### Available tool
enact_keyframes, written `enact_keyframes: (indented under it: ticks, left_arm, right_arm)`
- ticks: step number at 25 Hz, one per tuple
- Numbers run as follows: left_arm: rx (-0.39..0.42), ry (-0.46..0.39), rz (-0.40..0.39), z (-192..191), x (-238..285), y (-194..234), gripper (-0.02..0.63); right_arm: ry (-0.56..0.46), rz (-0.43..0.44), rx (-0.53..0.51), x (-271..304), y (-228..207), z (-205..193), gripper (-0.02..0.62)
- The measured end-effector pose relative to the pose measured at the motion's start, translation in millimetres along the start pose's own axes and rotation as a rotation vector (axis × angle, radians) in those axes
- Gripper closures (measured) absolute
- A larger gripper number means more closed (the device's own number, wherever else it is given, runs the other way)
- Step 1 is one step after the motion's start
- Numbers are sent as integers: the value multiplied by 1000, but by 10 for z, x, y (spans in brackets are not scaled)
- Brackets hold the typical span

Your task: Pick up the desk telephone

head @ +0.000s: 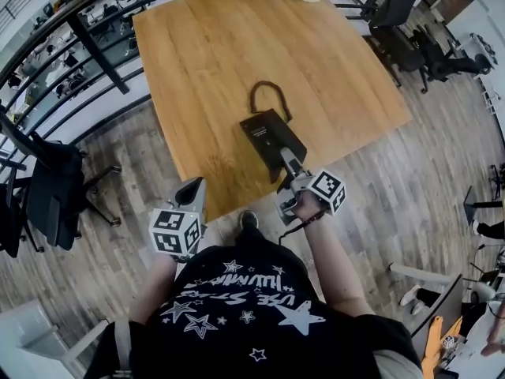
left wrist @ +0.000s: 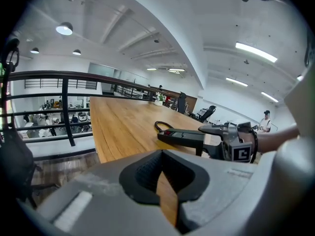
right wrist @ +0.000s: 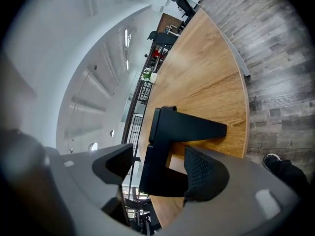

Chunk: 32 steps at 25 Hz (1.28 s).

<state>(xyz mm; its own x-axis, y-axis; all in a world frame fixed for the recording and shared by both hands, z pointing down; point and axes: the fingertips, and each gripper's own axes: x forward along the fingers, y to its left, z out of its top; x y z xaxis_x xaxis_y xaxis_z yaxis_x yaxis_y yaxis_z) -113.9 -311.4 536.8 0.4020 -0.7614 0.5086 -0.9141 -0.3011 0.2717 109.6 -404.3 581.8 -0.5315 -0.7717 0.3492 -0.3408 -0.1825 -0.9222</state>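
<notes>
The desk telephone [head: 272,136] lay on the wooden table [head: 237,38], close to the near edge and about halfway along it. It was black, flat on top, and propped up on a stand. A black cord [head: 268,93] looped out of its far end toward the middle of the table.

The right gripper [head: 288,160] was at the phone's near end. Its jaws were open, with the phone between them. One pad looked to be right against the phone and the other had a small gap, so it had no grip yet.

The left gripper [head: 192,192] was off the table, past the near edge toward the near left corner. Its jaws were almost closed, with only a thin slit, and held nothing.

The phone looked hard, stiff and smooth, so it might slip. It was probably not very heavy, but the cord could tug at it. Its two side walls seemed the best place to squeeze.

A small pale label on the phone was too tiny to read. The person's shirt [head: 237,298] had stars and upside-down letters I could not read for sure.
</notes>
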Motion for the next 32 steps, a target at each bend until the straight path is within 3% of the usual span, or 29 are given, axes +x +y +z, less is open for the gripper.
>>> enact_keyframes:
  ticks: [11,14,32]
  left_arm:
    - [-12,-7,37,105,104,97,604]
    - [-16,-5,44,107,114,112,604]
    - [-35,2,58,37,14,159,604]
  right_arm:
    - [29,-32,-40,253,-39,30,321]
    - [34,-59,-54,263,-85,25,376]
    - [35,-20,-73,228,5,23,402]
